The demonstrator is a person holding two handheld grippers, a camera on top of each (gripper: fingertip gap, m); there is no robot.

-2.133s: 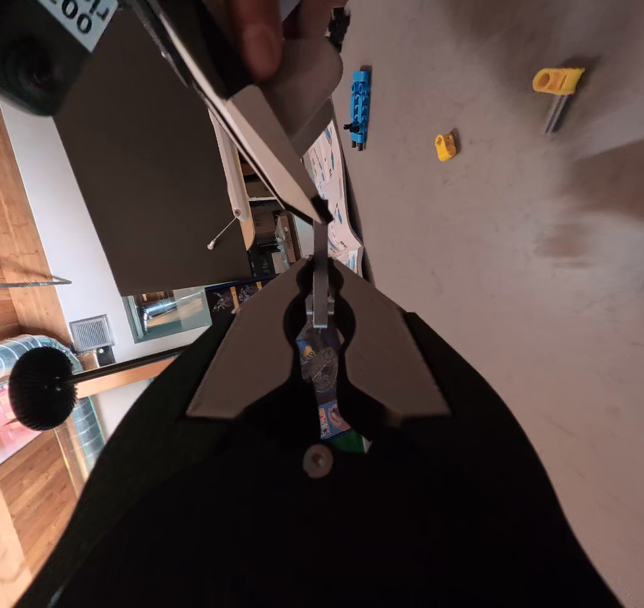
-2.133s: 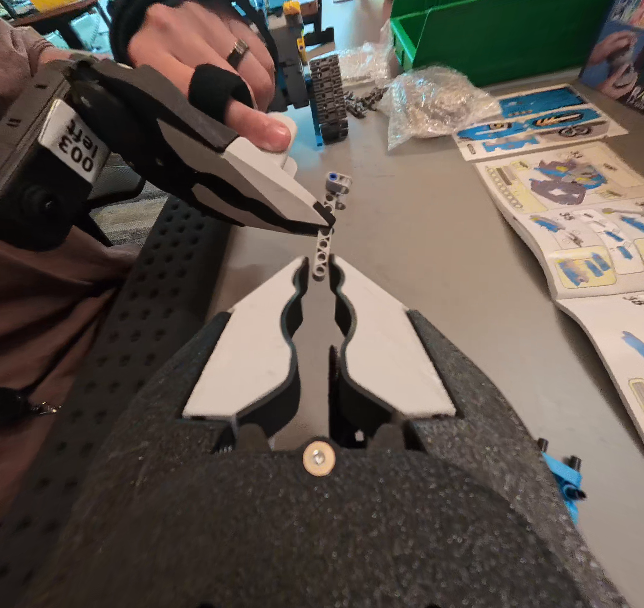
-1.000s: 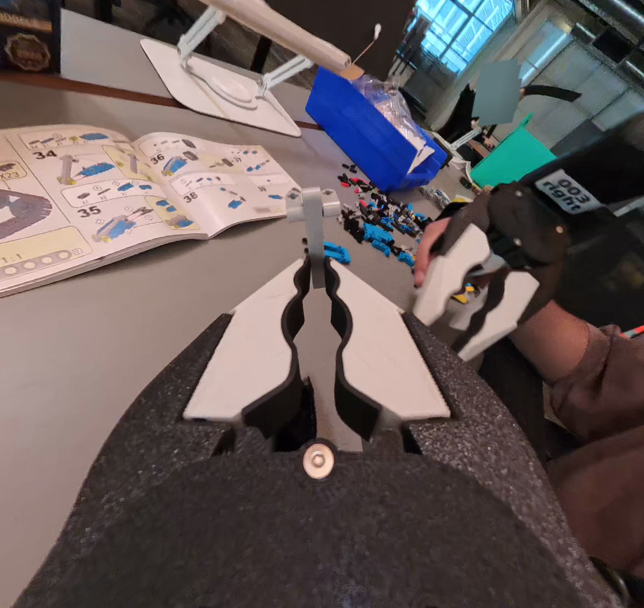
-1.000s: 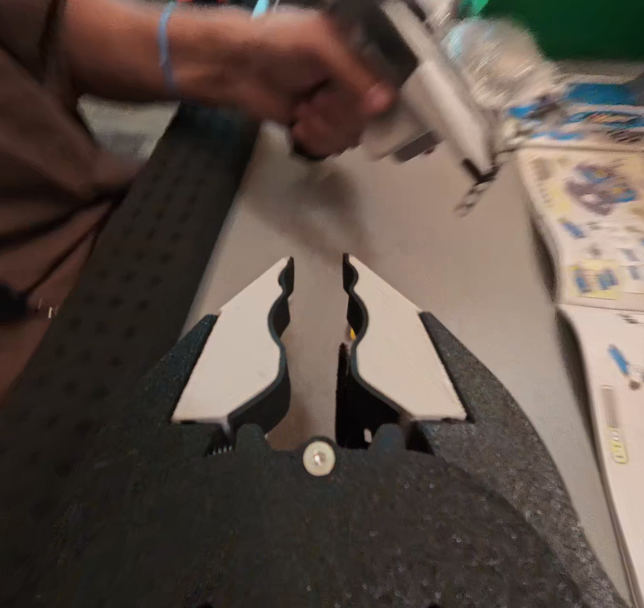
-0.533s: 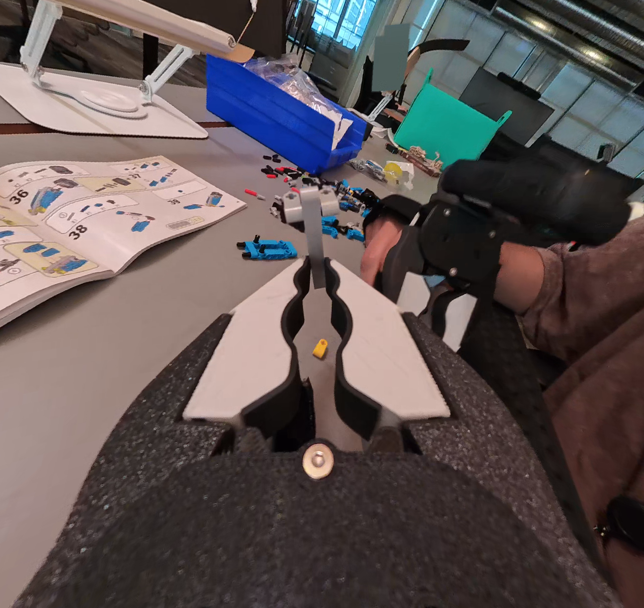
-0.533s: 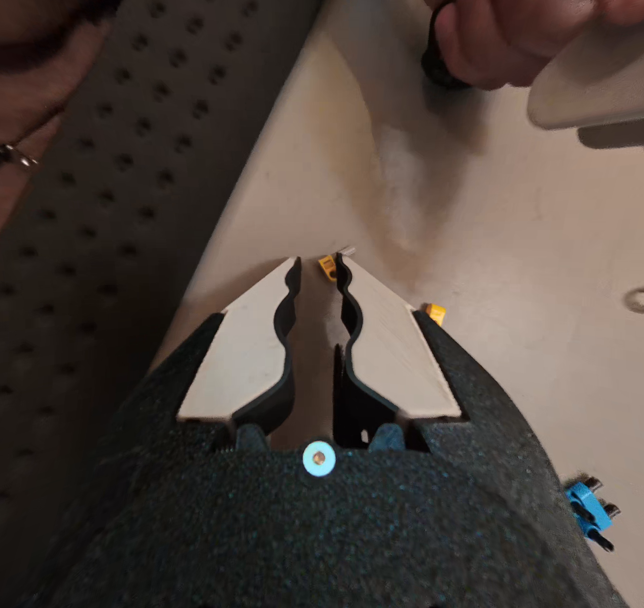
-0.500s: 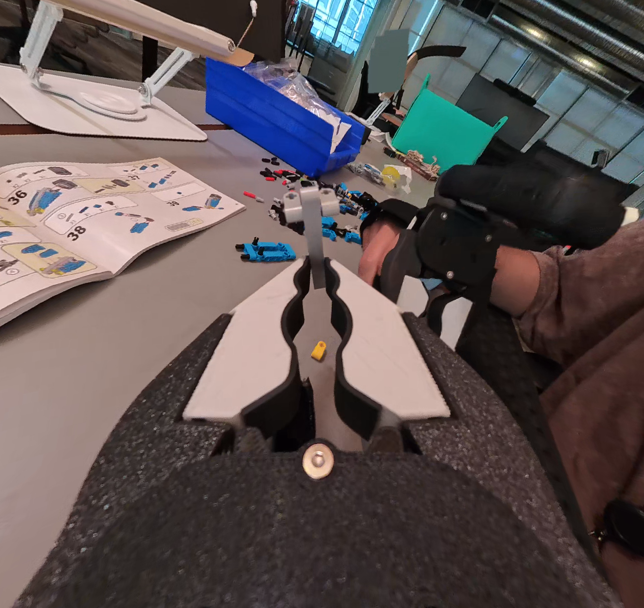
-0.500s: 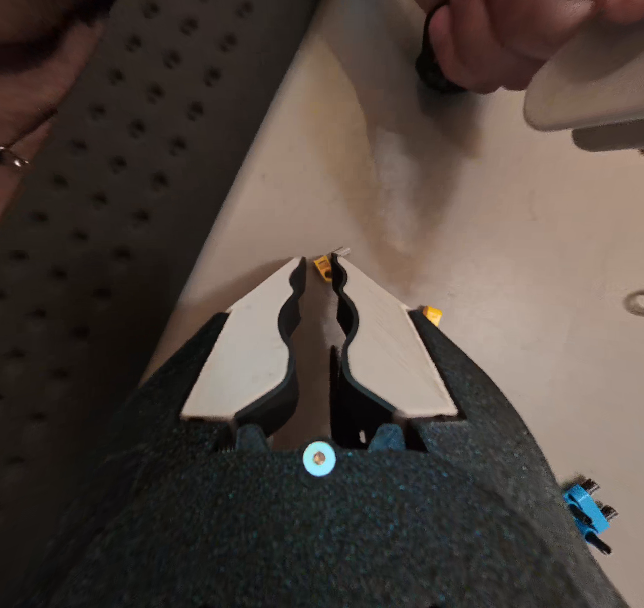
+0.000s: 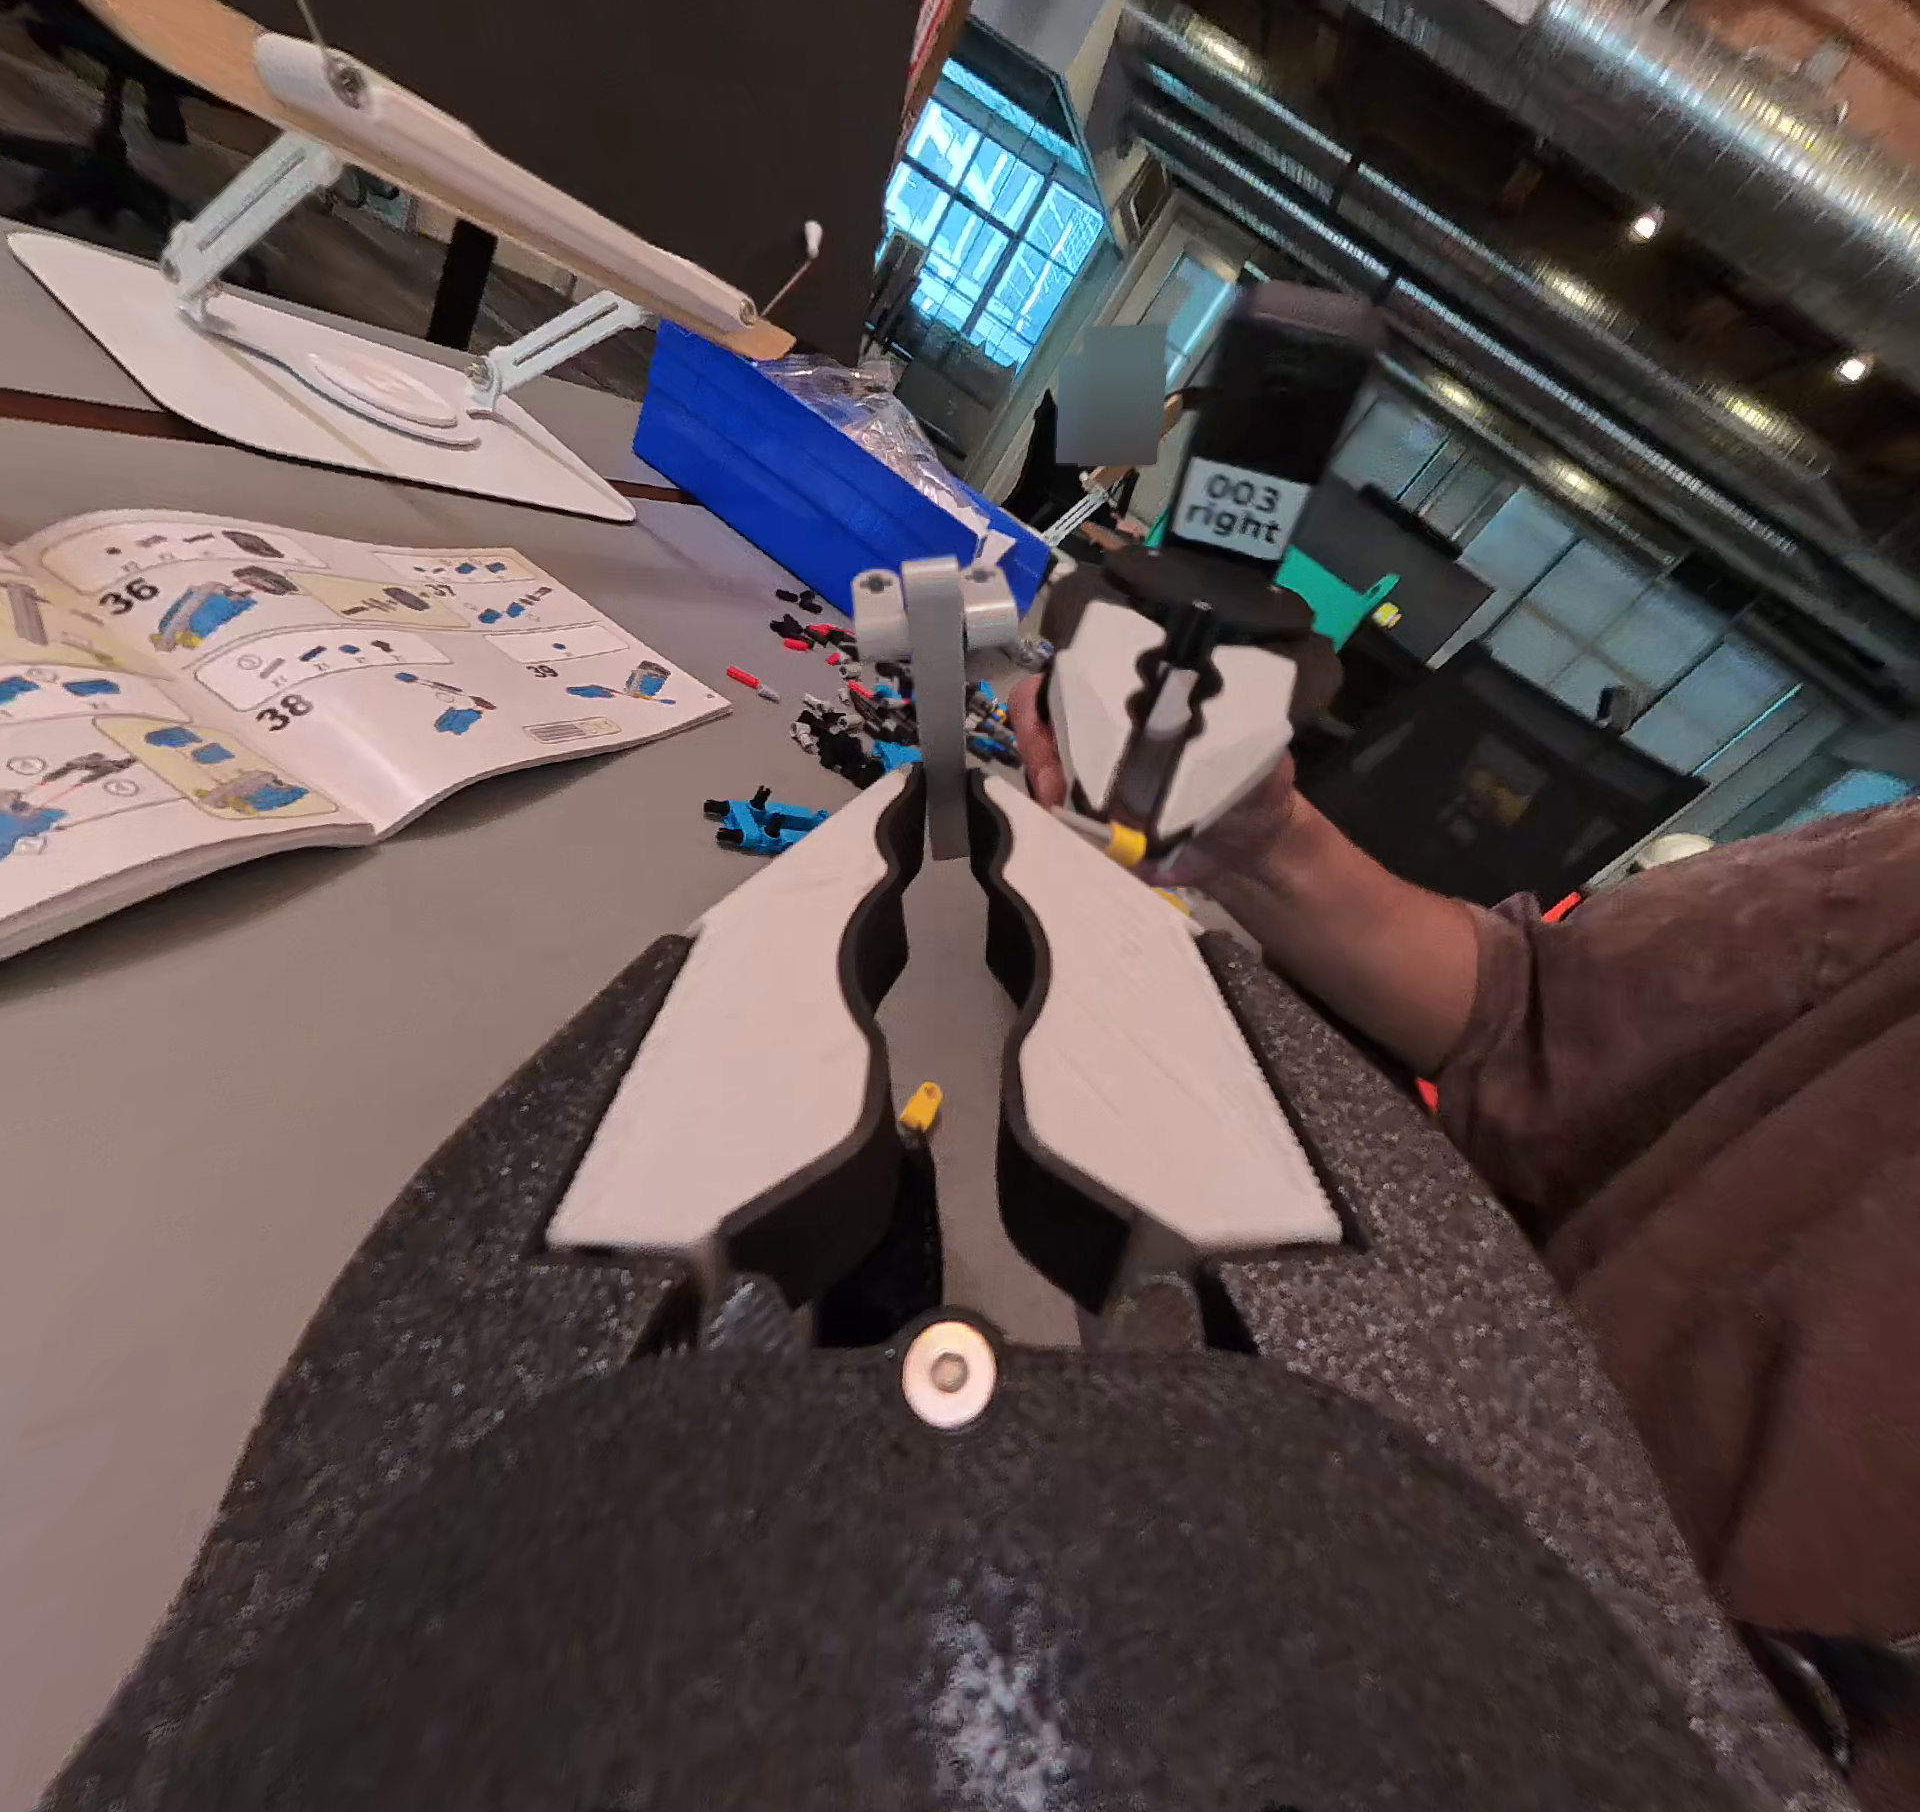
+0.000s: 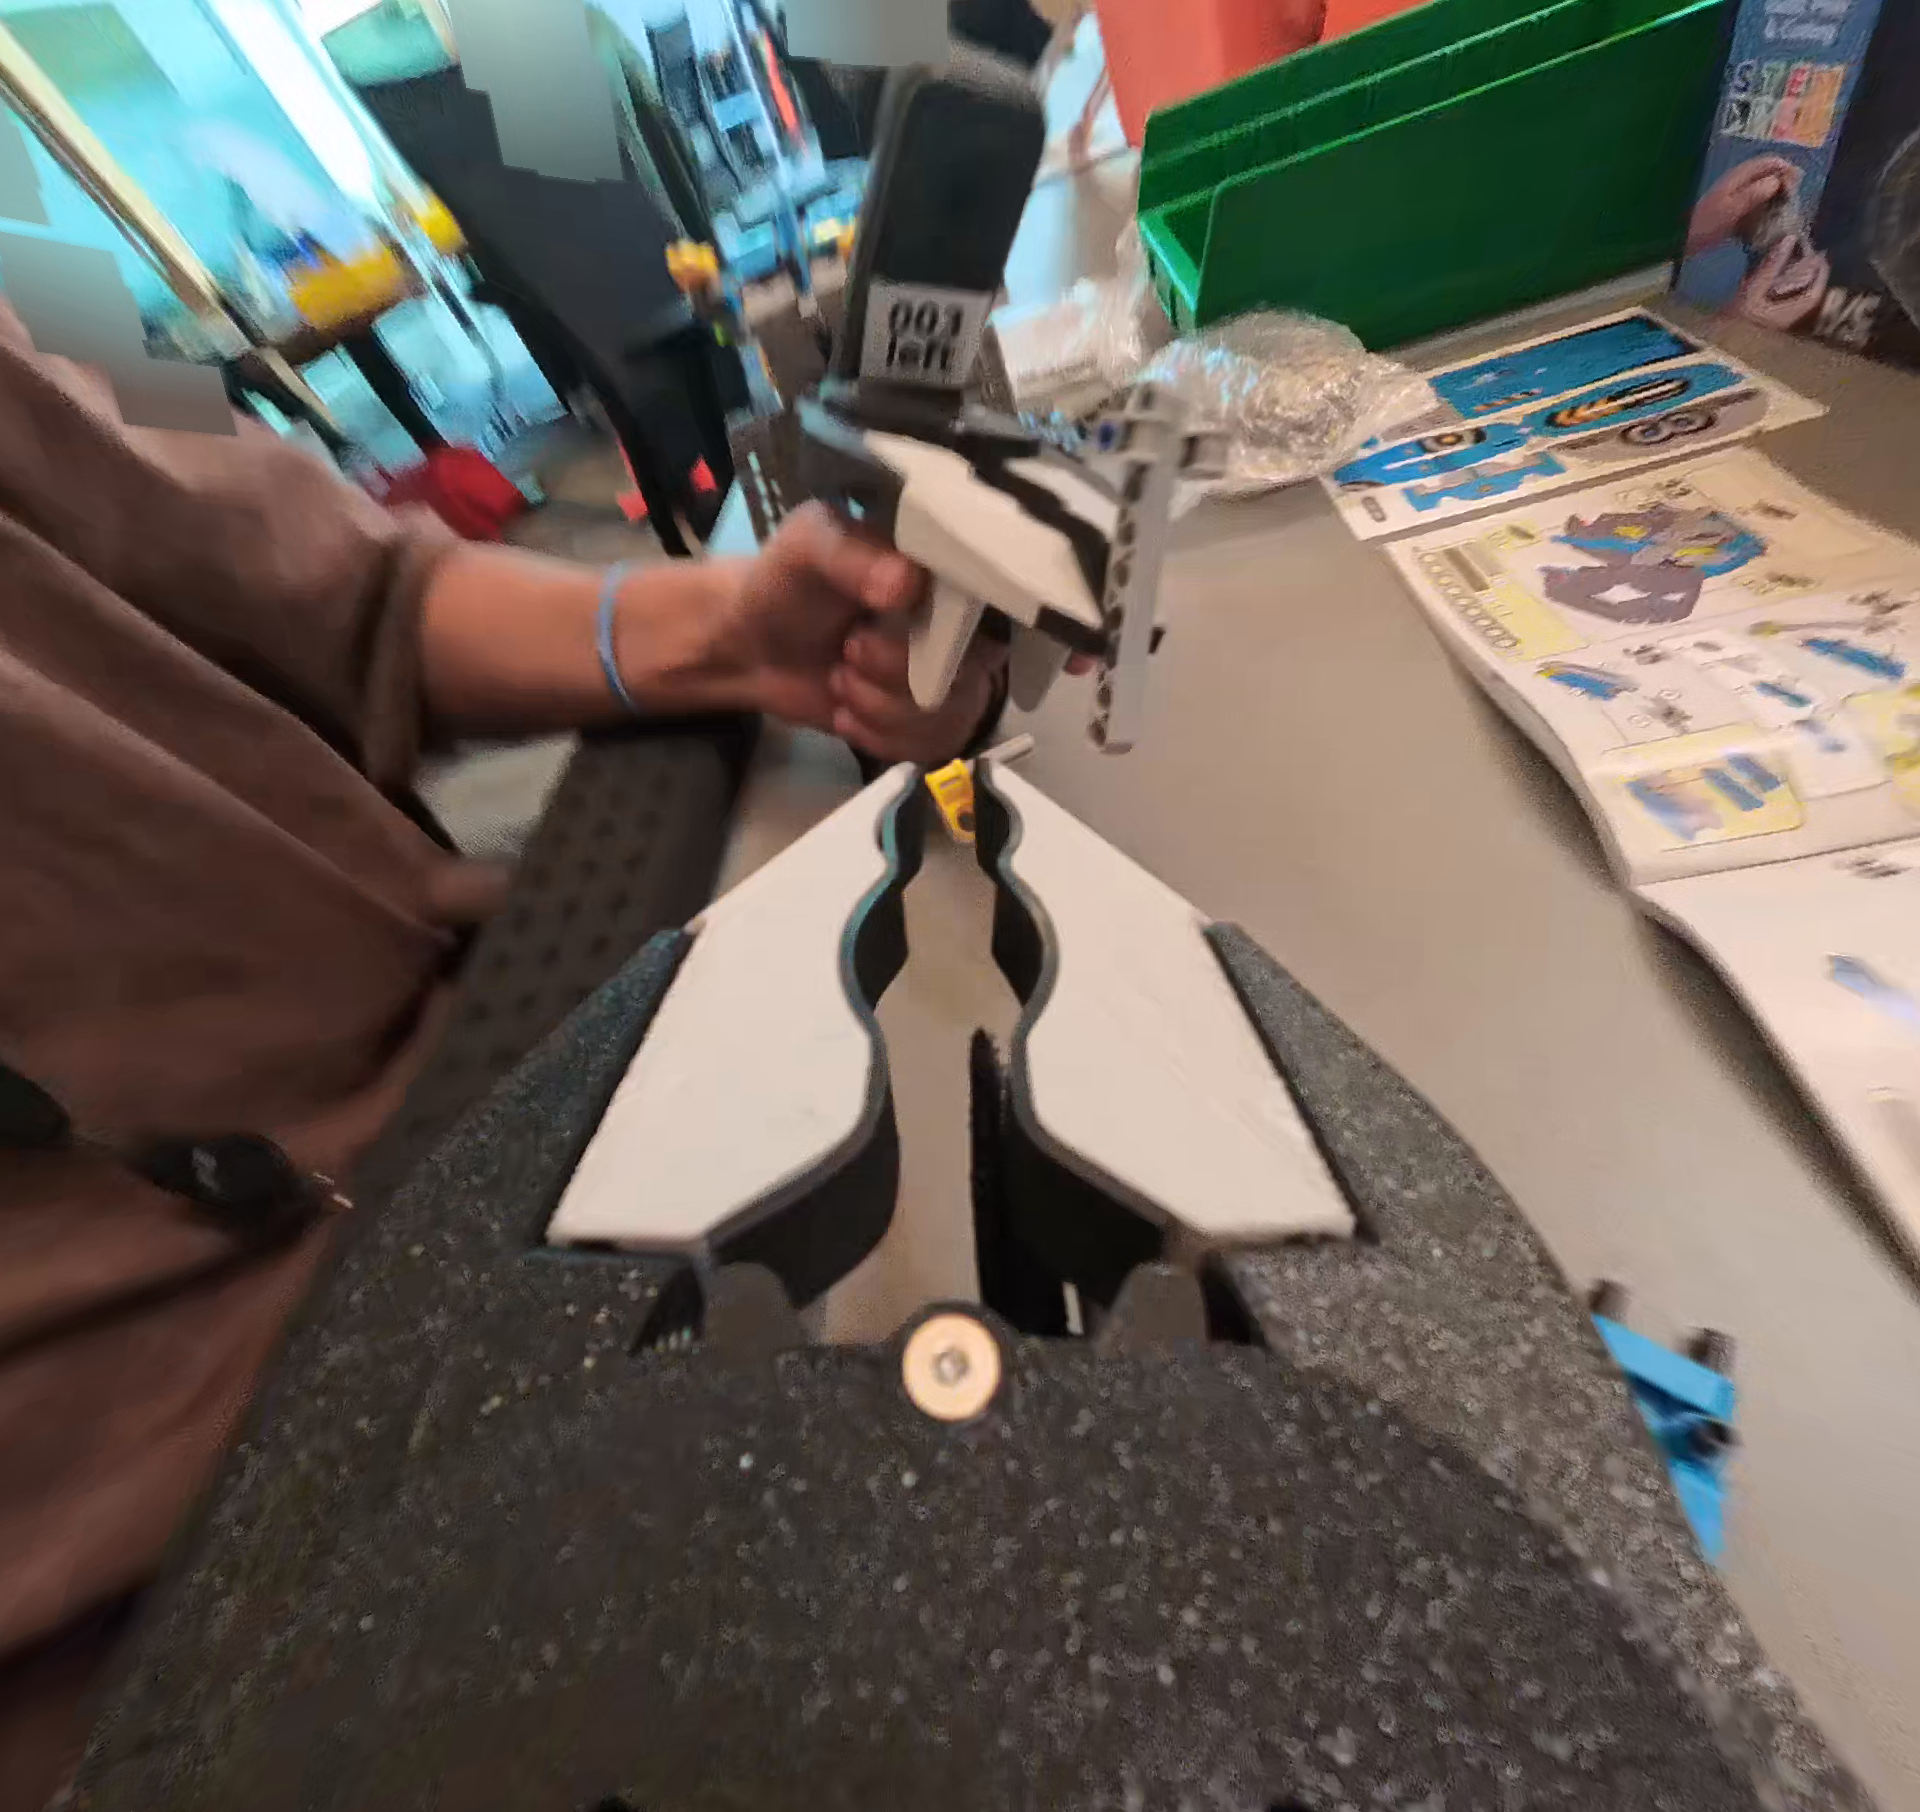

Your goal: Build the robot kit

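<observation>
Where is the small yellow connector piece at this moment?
In the right wrist view, the yellow connector piece sits pinched between the right hand-held gripper tips, above the grey table, just below the grey beam.

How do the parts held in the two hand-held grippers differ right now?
The left hand-held gripper pinches a long grey holed beam with a cross-piece at its far end, sticking well beyond the fingertips. The right hand-held gripper pinches a small yellow plastic connector, barely past its fingertips, with a thin grey pin at its end. Both parts are held off the grey table.
</observation>
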